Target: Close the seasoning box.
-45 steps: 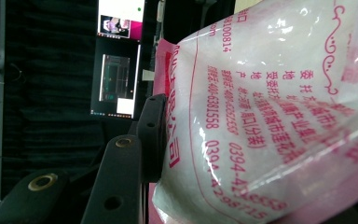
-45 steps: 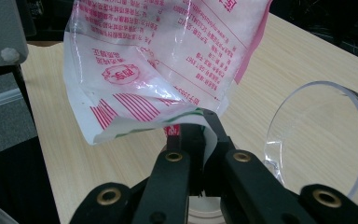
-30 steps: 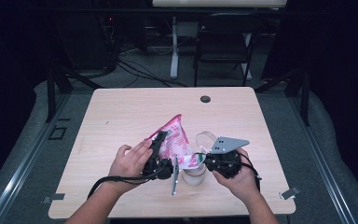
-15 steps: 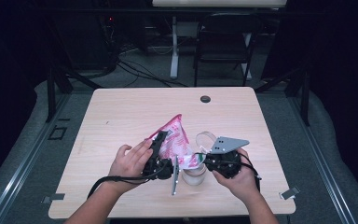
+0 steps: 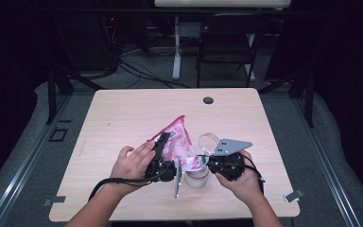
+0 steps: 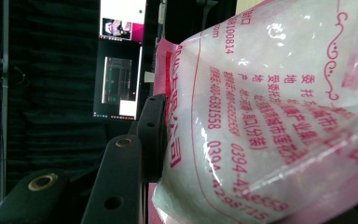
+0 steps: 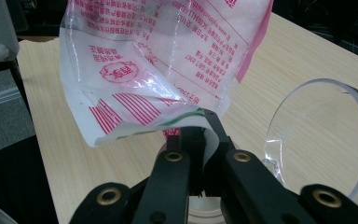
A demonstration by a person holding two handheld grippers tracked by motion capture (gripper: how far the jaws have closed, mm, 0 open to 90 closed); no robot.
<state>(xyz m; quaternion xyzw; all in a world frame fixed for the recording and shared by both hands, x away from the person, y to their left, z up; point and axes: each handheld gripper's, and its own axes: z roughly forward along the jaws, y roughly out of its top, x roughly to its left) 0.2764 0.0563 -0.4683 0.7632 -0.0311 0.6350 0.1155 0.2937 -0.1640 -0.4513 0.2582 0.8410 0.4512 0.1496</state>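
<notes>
- Nothing has shifted much since the earlier frames: the pink-and-white bag [image 5: 177, 144] stays tilted over the round container [image 5: 197, 177] near the table's [image 5: 123, 113] front edge.
- Left gripper [image 5: 163, 156] clamps the bag's side; one black jaw presses against the plastic.
- Right gripper [image 7: 200, 140] pinches the bag's lower edge, jaws closed on it.
- Clear lid [image 7: 321, 135] lies just beside.

Both grippers [image 5: 163, 165] [image 5: 227, 163] are black with brass-coloured screws; the right carries a grey three-cornered plate [image 5: 228, 145]; bare forearms.
</notes>
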